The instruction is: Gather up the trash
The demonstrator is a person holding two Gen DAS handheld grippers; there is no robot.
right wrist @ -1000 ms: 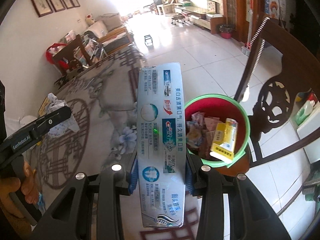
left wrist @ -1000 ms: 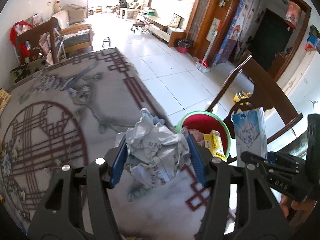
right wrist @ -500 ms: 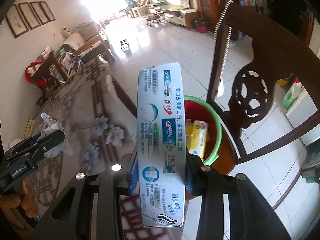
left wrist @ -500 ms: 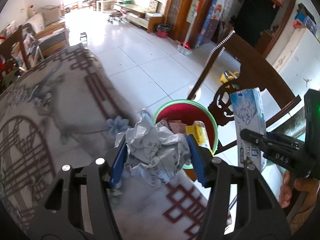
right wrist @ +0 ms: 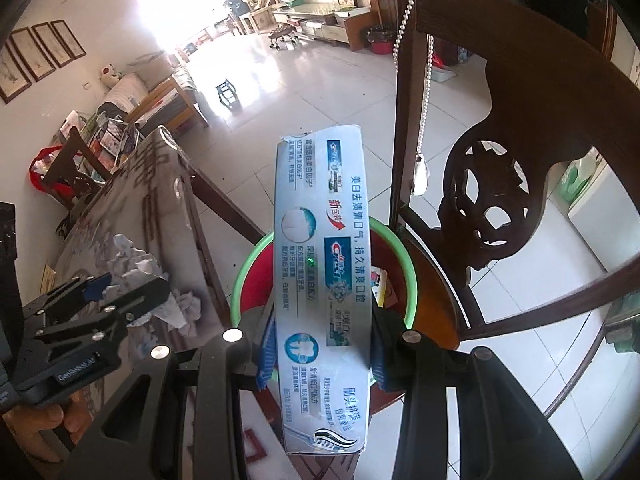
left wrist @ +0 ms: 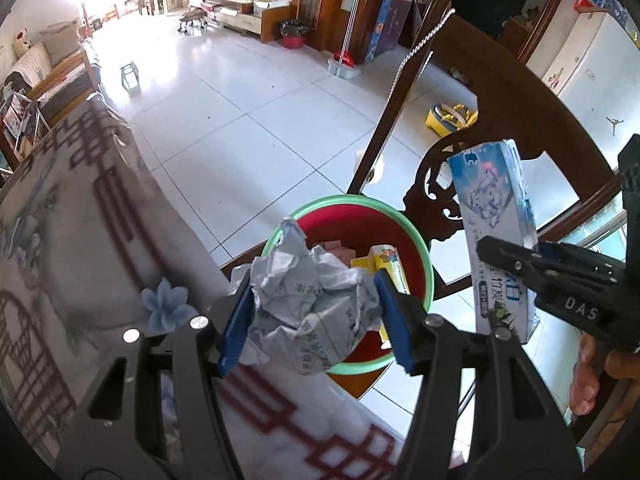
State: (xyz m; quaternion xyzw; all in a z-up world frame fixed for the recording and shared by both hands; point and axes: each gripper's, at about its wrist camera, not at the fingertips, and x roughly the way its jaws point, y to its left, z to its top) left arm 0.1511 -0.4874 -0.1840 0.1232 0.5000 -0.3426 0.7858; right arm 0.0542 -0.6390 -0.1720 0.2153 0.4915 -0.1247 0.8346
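Note:
My left gripper [left wrist: 314, 316] is shut on a crumpled ball of printed paper [left wrist: 308, 300], held over the near rim of a red bin with a green rim [left wrist: 416, 240]. The bin holds a yellow box [left wrist: 390, 264] and other scraps. My right gripper [right wrist: 320, 350] is shut on a long white toothpaste box [right wrist: 322, 264], which stands upright above the same bin [right wrist: 246, 268]. In the left wrist view the toothpaste box [left wrist: 494, 216] and the right gripper [left wrist: 516, 262] hang just right of the bin. The right wrist view shows the left gripper [right wrist: 116, 292] with the paper [right wrist: 136, 264] at the left.
The bin sits on a dark wooden chair [left wrist: 500, 92] beside the table with a patterned cloth [left wrist: 80, 216]. The chair's carved back [right wrist: 516, 128] rises right of the bin, a bead chain [right wrist: 424, 80] hanging on it. White tiled floor [left wrist: 224, 120] stretches beyond.
Both grippers have moved from above the table toward the bin, each keeping its load. The paper ball now overlaps the bin's rim and the toothpaste box covers the bin's middle.

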